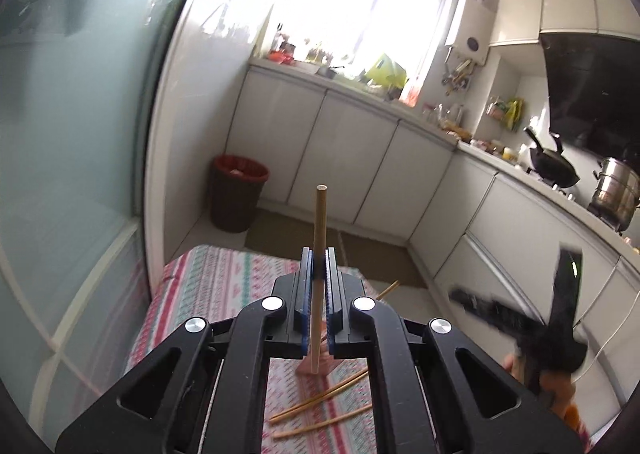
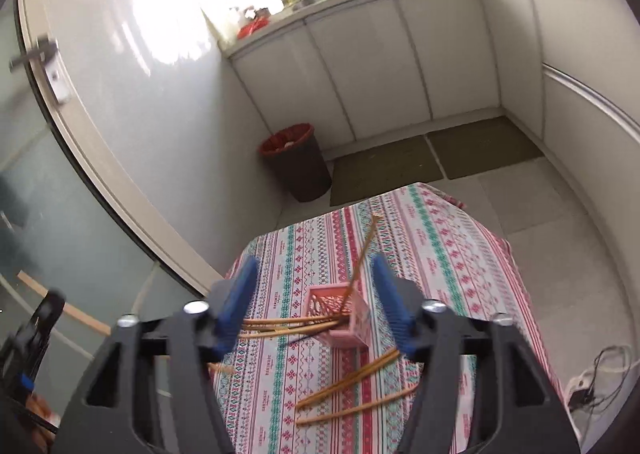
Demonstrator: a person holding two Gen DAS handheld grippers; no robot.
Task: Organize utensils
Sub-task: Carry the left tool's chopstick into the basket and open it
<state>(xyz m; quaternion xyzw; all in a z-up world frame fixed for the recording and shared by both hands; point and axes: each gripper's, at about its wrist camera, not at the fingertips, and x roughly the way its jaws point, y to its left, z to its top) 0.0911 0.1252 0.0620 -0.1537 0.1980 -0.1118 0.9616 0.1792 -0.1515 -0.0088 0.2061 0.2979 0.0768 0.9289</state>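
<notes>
- Chopsticks [image 2: 352, 382]: tan wood.
- Basket [image 2: 340, 318]: pink, lattice-sided.
- Cloth on the surface [image 2: 440, 254]: white, striped with red and green geometric bands.
- Fingers [image 2: 240, 302]: blue pads on black frames.
- Bin [image 2: 296, 161]: dark brown, red liner.

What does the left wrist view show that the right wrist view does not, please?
Only the left wrist view shows the left gripper shut on a chopstick held upright, and the stove side with a wok and steel pot.

Only the right wrist view shows the open right gripper, the whole pink basket holding one leaning chopstick, and a door handle.

Both show the patterned tablecloth, loose chopsticks and the bin.
</notes>
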